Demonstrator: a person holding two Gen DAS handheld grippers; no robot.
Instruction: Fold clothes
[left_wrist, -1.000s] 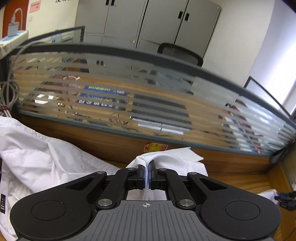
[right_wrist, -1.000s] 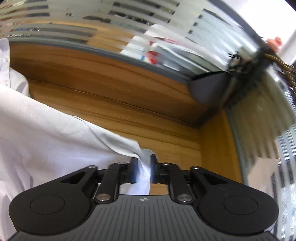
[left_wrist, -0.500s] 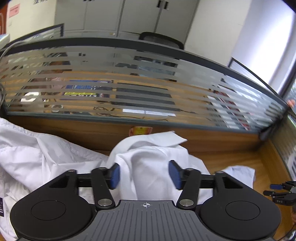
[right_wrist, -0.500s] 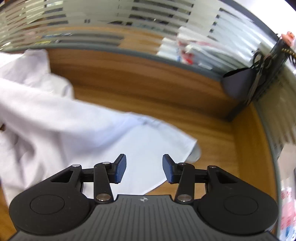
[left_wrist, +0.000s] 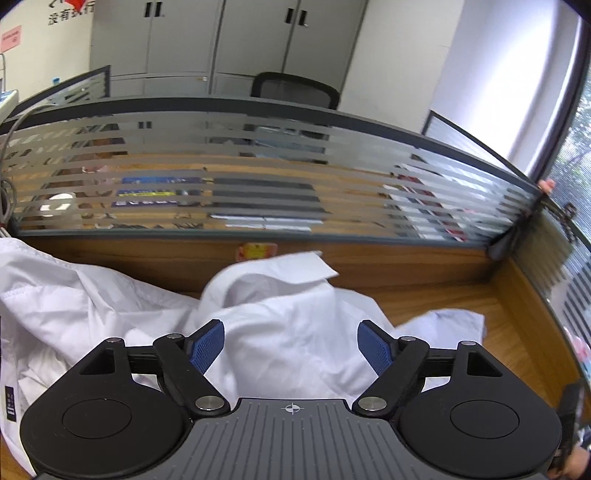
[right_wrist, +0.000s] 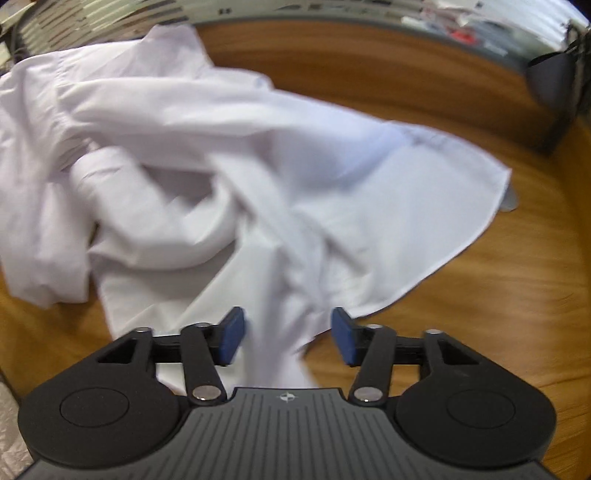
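Observation:
A crumpled white shirt lies on the wooden desk, its collar raised toward the partition. My left gripper hovers over the shirt with its jaws opening; cloth lies below the blue pads and they do not press on it. In the right wrist view the same white shirt spreads across the desk, blurred by motion. My right gripper points steeply down above a fold of it, jaws opening and nothing pinched.
A second white garment with a dark label is heaped at the left. A striped glass partition closes the desk's far side and right side. A dark pouch hangs in the far right corner.
Both grippers were shut on the shirt's cloth a second ago; both have let it go and their jaws have spread. The shirt has dropped onto the desk. The right gripper swung over the cloth.

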